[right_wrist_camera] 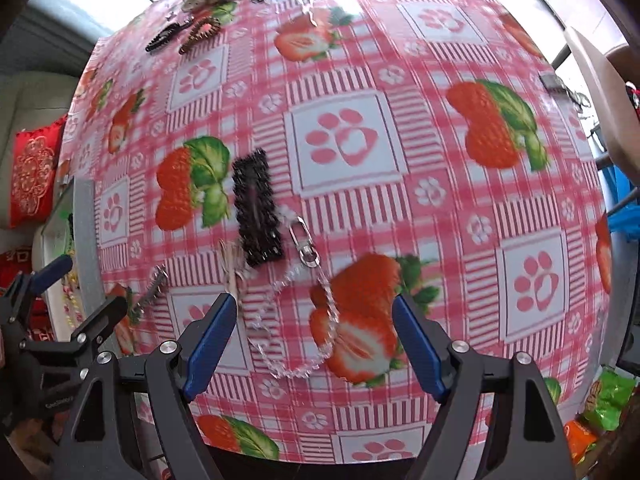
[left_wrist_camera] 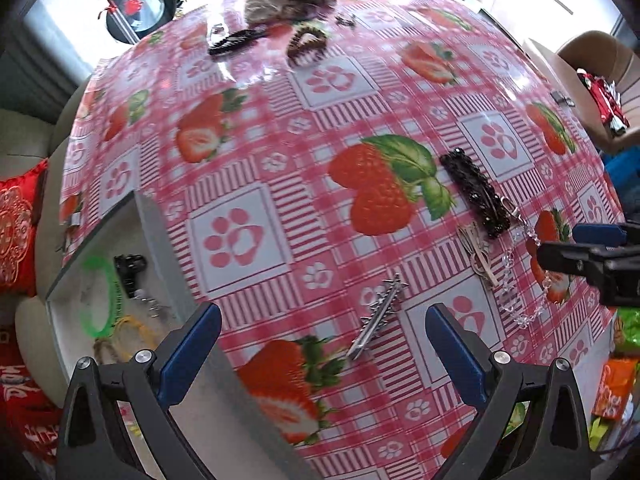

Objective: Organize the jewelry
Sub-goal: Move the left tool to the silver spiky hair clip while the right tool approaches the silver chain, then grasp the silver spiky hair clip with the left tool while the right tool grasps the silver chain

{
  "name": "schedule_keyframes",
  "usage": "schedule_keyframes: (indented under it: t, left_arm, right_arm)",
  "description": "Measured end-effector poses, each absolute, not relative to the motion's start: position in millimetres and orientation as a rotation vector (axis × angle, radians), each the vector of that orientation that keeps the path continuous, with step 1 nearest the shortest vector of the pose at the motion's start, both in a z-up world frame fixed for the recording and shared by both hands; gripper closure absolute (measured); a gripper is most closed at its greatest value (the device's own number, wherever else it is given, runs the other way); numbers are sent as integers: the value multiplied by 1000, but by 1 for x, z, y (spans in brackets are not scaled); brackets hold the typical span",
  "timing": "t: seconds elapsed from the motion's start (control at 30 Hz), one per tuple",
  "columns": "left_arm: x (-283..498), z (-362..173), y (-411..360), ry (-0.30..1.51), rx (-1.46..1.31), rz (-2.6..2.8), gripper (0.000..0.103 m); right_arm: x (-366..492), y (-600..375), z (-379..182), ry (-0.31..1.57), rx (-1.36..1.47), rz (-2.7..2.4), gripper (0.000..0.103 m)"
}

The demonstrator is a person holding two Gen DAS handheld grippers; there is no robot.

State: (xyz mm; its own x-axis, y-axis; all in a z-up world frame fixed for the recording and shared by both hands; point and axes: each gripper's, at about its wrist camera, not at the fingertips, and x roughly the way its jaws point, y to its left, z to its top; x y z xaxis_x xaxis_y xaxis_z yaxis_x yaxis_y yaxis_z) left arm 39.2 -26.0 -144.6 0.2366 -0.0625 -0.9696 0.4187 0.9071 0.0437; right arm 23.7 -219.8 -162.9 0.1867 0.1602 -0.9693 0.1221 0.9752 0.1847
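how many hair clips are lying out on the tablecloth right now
4, perhaps more hidden: black rhinestone clip beside the clear chain, silver toothed clip nearest the left gripper, black claw clip and brown claw clip at the far edge.

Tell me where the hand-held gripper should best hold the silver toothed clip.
Probably across the plain narrow end of the silver toothed clip, from above. It lies flat on the tablecloth; the far end carries teeth.

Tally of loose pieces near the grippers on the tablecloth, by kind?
Black rhinestone barrette: 1
Silver toothed hair clip: 1
Clear bead chain: 1
Small pale gold clip: 1
Total: 4
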Motion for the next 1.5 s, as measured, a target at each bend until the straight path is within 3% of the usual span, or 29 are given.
schedule_keyframes:
  t: [0.1, 0.2, 0.3, 0.43, 0.73, 0.97, 1.0, 1.03, 1.07, 1.13, 1.5]
  left_arm:
    - [38, -152, -33, 1310, 349, -347, 0]
    - [39, -161, -39, 1342, 365, -352, 8]
    - [37, -169, -42, 1361, 371, -351, 8]
    - [38, -178, -43, 1378, 380, -342, 8]
    - [48, -189, -40, 1408, 329, -320, 10]
    - [38, -185, -51, 1389, 332, -401, 49]
    - [37, -184, -53, 1383, 333, -407, 60]
    - [37, -183, -54, 1380, 331, -408, 71]
    - [37, -182, -55, 1382, 327, -408, 74]
    - [37, -181, -53, 1388, 299, -406, 80]
    - [48, -151, -16, 1368, 95, -363, 80]
  right_arm:
    - [18, -221, -169, 1397, 233, 23, 21]
    - [15, -220, -173, 1395, 210, 6, 21]
    - [14, -218, -178, 1393, 180, -14, 21]
    - [13, -216, -183, 1385, 138, -41, 33]
    - [29, -200, -182, 1331, 88, -17, 35]
    - [36, -176, -185, 1326, -31, -41, 57]
    - [36, -174, -184, 1328, -33, -36, 61]
    - [36, -171, -184, 1330, -37, -32, 70]
    - [36, -168, -183, 1330, -39, -25, 83]
    - [36, -166, -182, 1336, -30, -21, 87]
    - [34, -198, -157, 1303, 211, 36, 88]
